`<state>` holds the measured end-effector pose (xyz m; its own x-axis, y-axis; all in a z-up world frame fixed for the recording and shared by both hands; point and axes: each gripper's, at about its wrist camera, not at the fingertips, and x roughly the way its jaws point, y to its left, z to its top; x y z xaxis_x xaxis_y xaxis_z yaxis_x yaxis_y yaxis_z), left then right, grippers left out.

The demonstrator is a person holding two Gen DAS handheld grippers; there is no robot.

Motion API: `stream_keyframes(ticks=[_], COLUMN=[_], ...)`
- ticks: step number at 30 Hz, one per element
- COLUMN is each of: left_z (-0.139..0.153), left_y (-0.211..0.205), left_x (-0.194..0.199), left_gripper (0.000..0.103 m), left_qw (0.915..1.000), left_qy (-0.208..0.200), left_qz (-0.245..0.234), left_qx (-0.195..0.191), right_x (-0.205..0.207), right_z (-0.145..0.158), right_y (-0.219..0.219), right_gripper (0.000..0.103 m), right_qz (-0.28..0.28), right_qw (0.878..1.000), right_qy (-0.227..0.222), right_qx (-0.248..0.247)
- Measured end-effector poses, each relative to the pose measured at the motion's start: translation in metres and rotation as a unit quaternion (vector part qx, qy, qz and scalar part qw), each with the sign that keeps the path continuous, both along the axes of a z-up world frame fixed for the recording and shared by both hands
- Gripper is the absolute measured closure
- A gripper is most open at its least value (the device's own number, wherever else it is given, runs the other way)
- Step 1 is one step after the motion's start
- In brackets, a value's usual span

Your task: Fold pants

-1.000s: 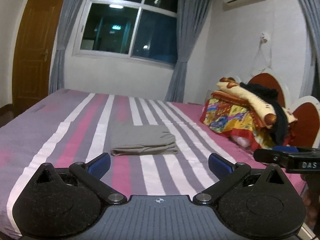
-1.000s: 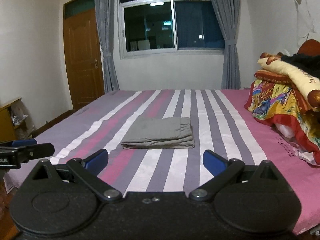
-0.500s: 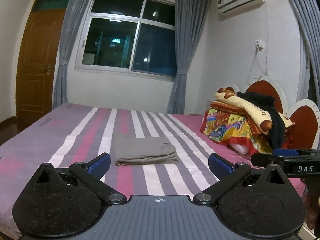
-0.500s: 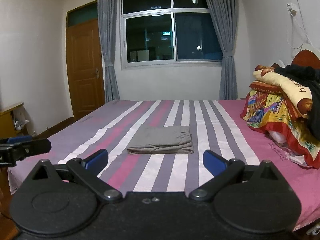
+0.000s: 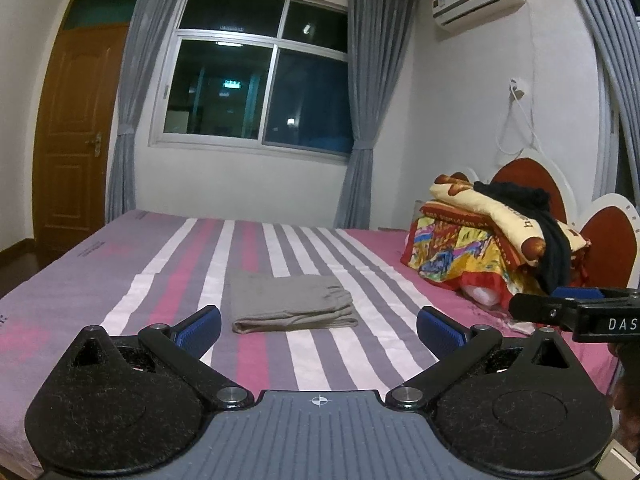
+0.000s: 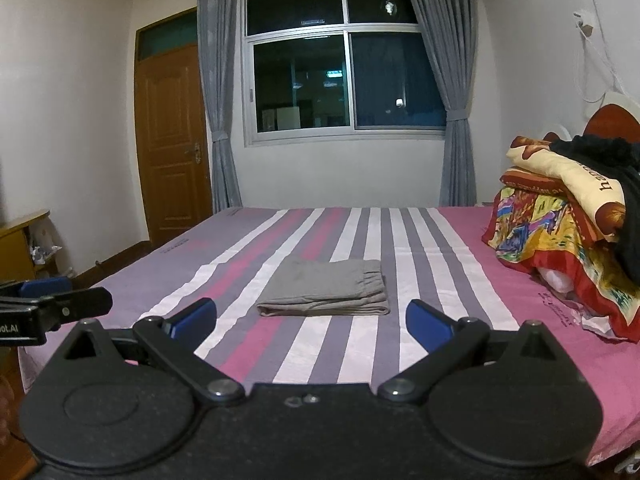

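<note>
The grey pants [image 5: 292, 304] lie folded into a flat rectangle in the middle of the striped bed [image 5: 120, 280]; they also show in the right wrist view [image 6: 326, 294]. My left gripper [image 5: 318, 330] is open and empty, held back from the bed's near edge, well short of the pants. My right gripper [image 6: 311, 320] is open and empty, also back from the pants. The right gripper's side shows at the right edge of the left wrist view [image 5: 576, 314], and the left gripper shows at the left edge of the right wrist view [image 6: 48, 312].
A pile of colourful blankets with a dark garment [image 5: 492, 240] sits at the bed's head on the right, against a red and white headboard [image 5: 608, 240]. A wooden door [image 6: 172, 148], a window with grey curtains [image 6: 344, 64] and a small cabinet [image 6: 20, 248] stand beyond the bed.
Both grippers have drawn back and tilted up from the bed, so the folded pants look smaller and farther. The pants have not moved. Both grippers stay open.
</note>
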<state>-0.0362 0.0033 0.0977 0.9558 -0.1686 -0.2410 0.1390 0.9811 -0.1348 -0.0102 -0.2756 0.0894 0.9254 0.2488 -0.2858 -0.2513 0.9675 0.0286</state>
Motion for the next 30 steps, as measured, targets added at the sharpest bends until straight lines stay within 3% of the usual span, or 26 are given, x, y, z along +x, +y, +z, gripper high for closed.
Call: stream_keyframes(ticks=[30], left_z=[-0.0015], left_y=[-0.0031], left_x=[-0.0052], left_gripper=[0.000], left_qw=[1.0000], left_qy=[-0.007], left_qz=[0.000], left_qx=[-0.001], right_x=[-0.0027], right_z=[0.0022], right_y=[0.0043], right_gripper=[0.002], right_qz=[0.001], right_qw=[1.000], right_qy=[-0.003], right_qx=[-0.005])
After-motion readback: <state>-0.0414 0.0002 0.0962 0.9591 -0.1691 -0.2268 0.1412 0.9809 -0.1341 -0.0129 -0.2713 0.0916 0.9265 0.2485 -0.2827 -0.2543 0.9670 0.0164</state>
